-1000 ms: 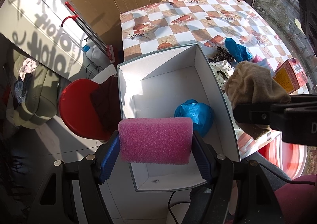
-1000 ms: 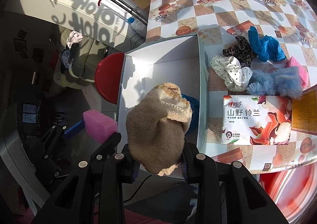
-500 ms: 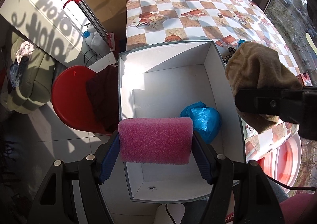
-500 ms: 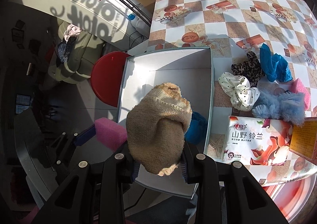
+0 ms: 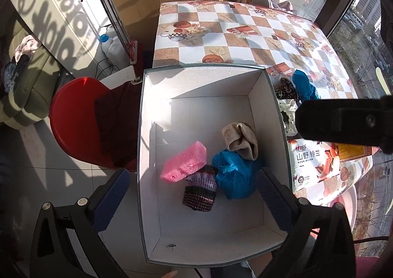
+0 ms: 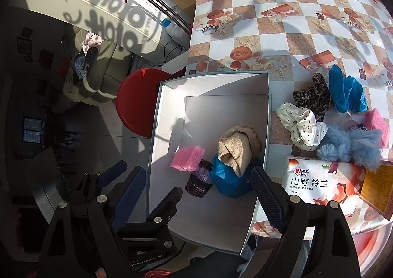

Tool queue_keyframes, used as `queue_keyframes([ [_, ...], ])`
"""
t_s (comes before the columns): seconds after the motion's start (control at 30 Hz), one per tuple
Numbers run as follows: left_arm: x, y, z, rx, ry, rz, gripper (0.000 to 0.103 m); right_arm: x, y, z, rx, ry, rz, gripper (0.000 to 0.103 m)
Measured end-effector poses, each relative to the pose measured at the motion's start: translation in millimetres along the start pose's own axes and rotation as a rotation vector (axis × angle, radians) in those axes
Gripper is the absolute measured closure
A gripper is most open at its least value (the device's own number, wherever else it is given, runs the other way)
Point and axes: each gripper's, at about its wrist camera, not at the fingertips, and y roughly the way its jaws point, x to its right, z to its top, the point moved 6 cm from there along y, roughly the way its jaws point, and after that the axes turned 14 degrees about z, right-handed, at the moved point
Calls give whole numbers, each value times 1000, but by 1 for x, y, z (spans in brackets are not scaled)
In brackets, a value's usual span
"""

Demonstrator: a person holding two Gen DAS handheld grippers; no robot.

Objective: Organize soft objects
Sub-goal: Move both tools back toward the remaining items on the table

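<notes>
A white open box (image 5: 208, 233) sits below both grippers. On its floor lie a pink sponge (image 5: 184, 165), a beige knit piece (image 5: 242, 140), a crumpled blue plastic cover (image 5: 233, 174) and a striped knit piece (image 5: 200, 194). My left gripper (image 5: 192, 174) hangs above them, its jaws opening wide and gripping nothing. My right gripper (image 6: 198, 171) is also over the box with its jaws opening and nothing held. From it I see the sponge (image 6: 188, 158) and the beige knit (image 6: 237, 147) resting on the blue cover (image 6: 228, 179).
On the checkered table (image 6: 270, 32) right of the box lie a polka-dot scrunchie (image 6: 302, 128), a leopard scrunchie (image 6: 312, 96), a blue cover (image 6: 346, 91), a fluffy blue piece (image 6: 348, 145), a second pink sponge (image 6: 378, 123) and a tissue pack (image 6: 319, 184). A red stool (image 5: 73, 125) stands left of the box.
Both grippers have opened. The pink sponge left the left gripper and the beige knit left the right one; both now lie in the box. A striped knit piece has come into view.
</notes>
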Motion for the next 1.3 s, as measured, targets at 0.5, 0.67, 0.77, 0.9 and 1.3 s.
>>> queue_keyframes([
  [0.5,103,-31,80,75,167,-92,0,146,-199,4,178,266,-114,2],
  [0.67,164,-5,103,40,334,-20,0,208,-240,1,207,381,-169,2],
  [0.77,196,24,114,-23,434,50,0,240,-245,1,175,418,-194,2],
  [0.9,230,59,123,-95,530,99,0,276,-233,6,82,433,-203,2],
  [1.3,261,139,124,-298,640,240,0,340,-128,48,-294,320,-203,2],
])
